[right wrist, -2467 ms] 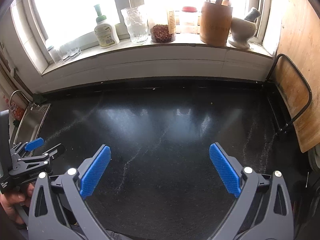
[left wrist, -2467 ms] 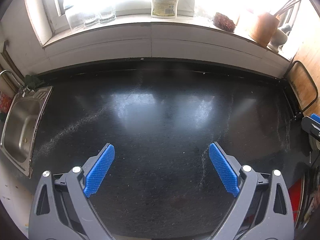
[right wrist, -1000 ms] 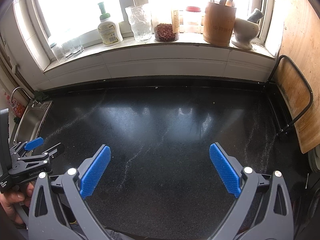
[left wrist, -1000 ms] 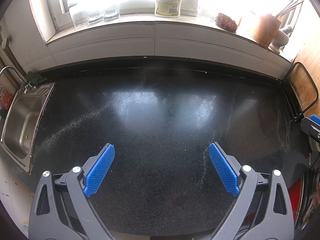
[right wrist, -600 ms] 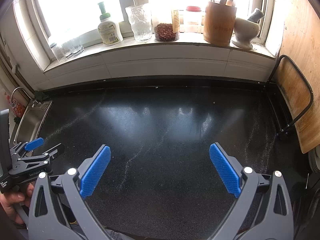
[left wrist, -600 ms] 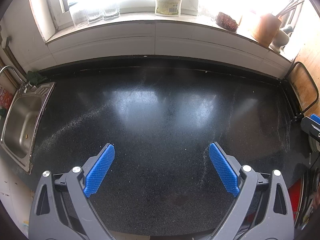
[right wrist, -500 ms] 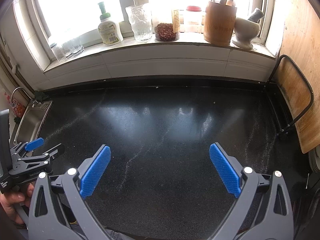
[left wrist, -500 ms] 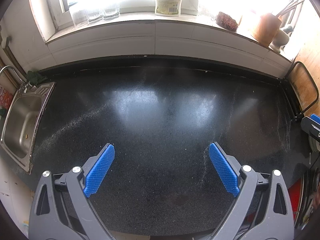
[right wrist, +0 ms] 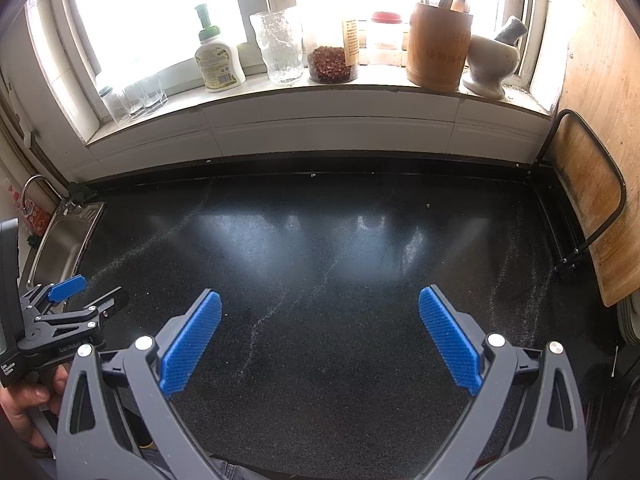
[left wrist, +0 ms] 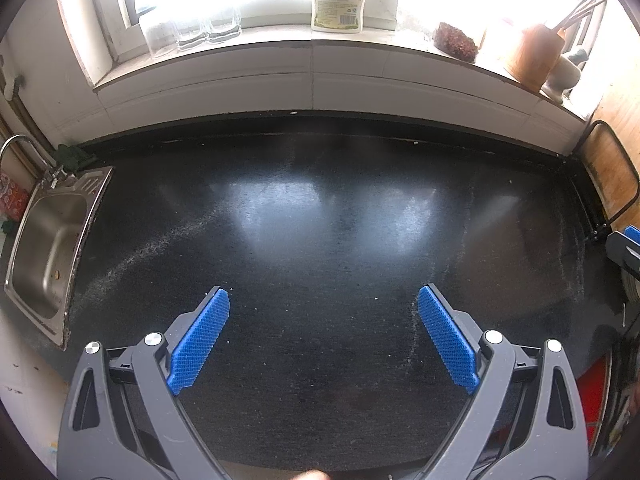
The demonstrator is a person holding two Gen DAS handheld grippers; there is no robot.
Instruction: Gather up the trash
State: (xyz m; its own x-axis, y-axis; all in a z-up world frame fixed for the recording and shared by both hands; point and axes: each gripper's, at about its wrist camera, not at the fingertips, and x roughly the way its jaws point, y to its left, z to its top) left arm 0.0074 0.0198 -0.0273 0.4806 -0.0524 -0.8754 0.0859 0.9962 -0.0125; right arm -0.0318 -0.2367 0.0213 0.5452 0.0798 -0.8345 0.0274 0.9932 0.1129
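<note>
My left gripper (left wrist: 323, 298) is open and empty, held above a black speckled countertop (left wrist: 320, 220). My right gripper (right wrist: 320, 300) is open and empty above the same countertop (right wrist: 340, 248). The left gripper also shows in the right wrist view (right wrist: 86, 294) at the far left, held in a hand. A tip of the right gripper shows at the right edge of the left wrist view (left wrist: 628, 244). I see no piece of trash on the countertop, only tiny pale crumbs (right wrist: 427, 205) and faint dusty streaks.
A steel sink (left wrist: 48, 248) is set in at the left. The windowsill holds a soap bottle (right wrist: 218, 60), a glass (right wrist: 280, 46), a jar of red flakes (right wrist: 332, 62), a wooden utensil holder (right wrist: 438, 48) and a mortar (right wrist: 490, 60). A wooden board in a black rack (right wrist: 592, 208) stands at right.
Both views have drifted very slightly since 2.5 s ago. In the last second nothing has visibly moved. Both grippers stay open.
</note>
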